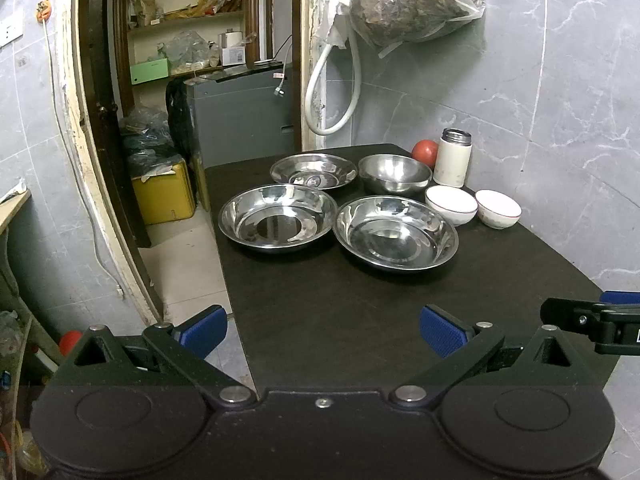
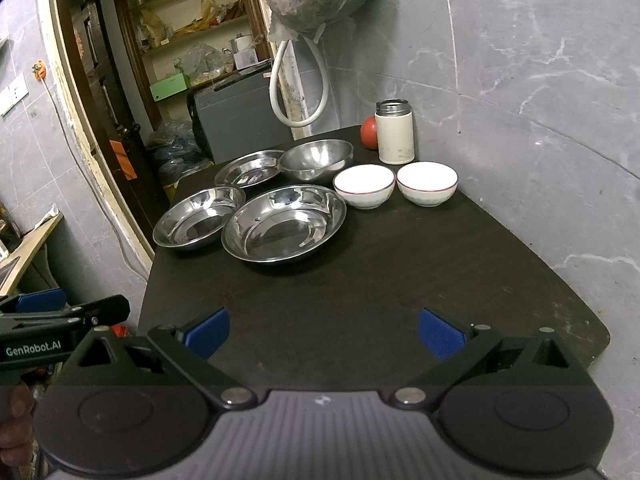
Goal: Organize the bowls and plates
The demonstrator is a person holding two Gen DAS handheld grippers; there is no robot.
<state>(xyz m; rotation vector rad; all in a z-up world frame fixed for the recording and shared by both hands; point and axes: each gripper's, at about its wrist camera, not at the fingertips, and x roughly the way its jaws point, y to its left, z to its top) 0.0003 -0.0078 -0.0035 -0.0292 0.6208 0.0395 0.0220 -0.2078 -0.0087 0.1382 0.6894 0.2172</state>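
"GenRobot.AI" is showing in white letters on the left gripper (image 2: 60, 320) where it is poking into the right wrist view. Both the left gripper (image 1: 323, 332) and the right gripper (image 2: 323, 334) are hovering over the near edge of the dark table (image 1: 360, 312), jaws standing wide and holding nothing. Three steel plates (image 1: 278, 220) (image 1: 395, 237) (image 1: 313, 170), a steel bowl (image 1: 394, 179) and two white bowls (image 1: 451, 204) (image 1: 498, 208) are sitting empty at the far end. A white flask (image 1: 452, 158) and a red ball (image 1: 425, 152) are standing behind them.
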